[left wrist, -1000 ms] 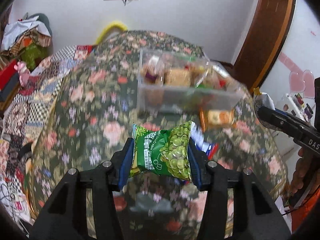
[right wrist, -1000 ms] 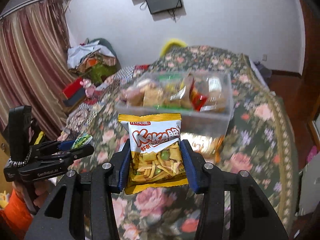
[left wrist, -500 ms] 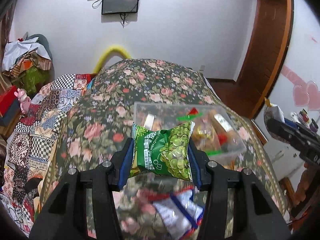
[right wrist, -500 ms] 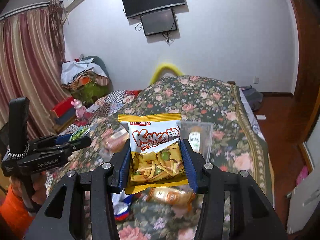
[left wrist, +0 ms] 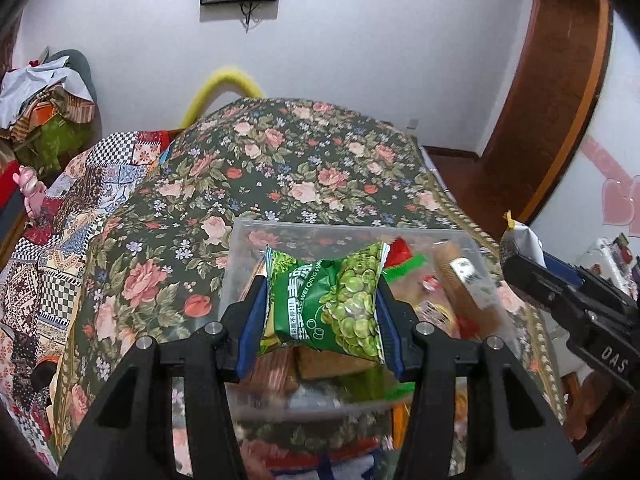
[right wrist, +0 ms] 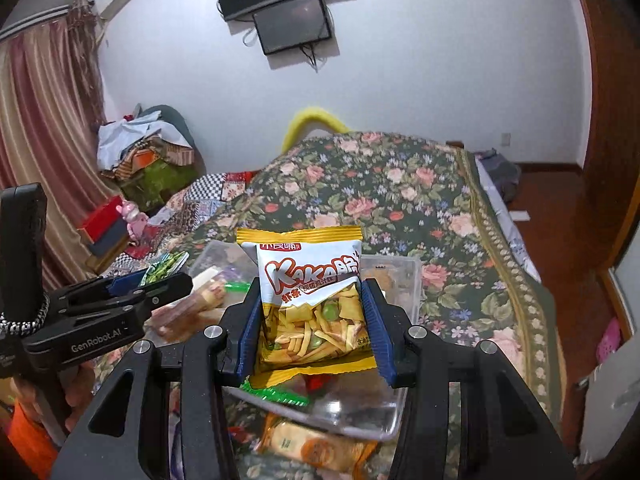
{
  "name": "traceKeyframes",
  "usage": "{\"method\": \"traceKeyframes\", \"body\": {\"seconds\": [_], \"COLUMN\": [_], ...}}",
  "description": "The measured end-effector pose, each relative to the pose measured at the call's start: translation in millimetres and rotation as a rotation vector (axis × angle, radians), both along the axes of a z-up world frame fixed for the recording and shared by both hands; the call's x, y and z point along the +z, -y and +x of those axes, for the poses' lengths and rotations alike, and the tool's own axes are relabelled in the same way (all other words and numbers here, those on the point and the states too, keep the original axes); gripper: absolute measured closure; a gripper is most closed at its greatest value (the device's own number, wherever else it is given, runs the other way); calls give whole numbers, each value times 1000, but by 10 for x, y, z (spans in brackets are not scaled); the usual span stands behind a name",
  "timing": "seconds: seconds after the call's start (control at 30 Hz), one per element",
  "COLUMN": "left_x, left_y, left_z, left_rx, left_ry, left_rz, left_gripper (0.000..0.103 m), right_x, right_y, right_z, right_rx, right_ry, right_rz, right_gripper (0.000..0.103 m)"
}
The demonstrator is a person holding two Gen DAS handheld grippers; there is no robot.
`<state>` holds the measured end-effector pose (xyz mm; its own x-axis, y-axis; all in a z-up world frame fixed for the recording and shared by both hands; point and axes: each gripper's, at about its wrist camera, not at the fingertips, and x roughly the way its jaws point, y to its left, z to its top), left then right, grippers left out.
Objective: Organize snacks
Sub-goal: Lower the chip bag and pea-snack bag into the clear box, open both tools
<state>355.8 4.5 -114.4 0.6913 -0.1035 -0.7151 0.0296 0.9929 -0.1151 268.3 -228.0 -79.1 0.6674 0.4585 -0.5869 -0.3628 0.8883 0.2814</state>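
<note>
A bed covered by a dark green bedspread printed with pink roses (left wrist: 280, 168) fills both views, and a clear rectangular plastic bin (left wrist: 248, 248) already part full of wrapped snacks sits on it near the edge closest to the cameras. The left gripper (left wrist: 322, 312) is closed on a green crinkly pouch showing green peas (left wrist: 332, 304), pinched at its middle so it bows, and holds it above the bin's left half. The right gripper (right wrist: 312, 312) is clamped on a yellow-and-white pouch of mixed crisps (right wrist: 312, 292), upright over the bin's near right part. A loose orange-wrapped biscuit pack (right wrist: 308, 446) lies on the bedspread just outside the bin's near wall. To do this step well, lower each pouch below the rim before letting go, one at a time, into gaps between the packs inside, so neither slides out over the wall.
</note>
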Motion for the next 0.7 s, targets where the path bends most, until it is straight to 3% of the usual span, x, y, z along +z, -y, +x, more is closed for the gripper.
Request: {"method": "traceKeyframes", "body": {"seconds": [0.33, 0.6, 0.7], "left_x": [-227, -202, -131], "left_y": [4, 45, 19], "left_z": [355, 241, 147], "left_rx": [27, 25, 11], "left_ry": [-49, -35, -26], "left_rz": [-1, 47, 28], "left_gripper": [51, 39, 37], "right_x": [-235, -232, -156], "right_y": [-108, -165, -132], "right_z": [306, 290, 210], "right_rx": [-2, 8, 22], "right_ry": [-66, -73, -63], "right_rz": [-25, -63, -49], "right_gripper": [59, 56, 56]}}
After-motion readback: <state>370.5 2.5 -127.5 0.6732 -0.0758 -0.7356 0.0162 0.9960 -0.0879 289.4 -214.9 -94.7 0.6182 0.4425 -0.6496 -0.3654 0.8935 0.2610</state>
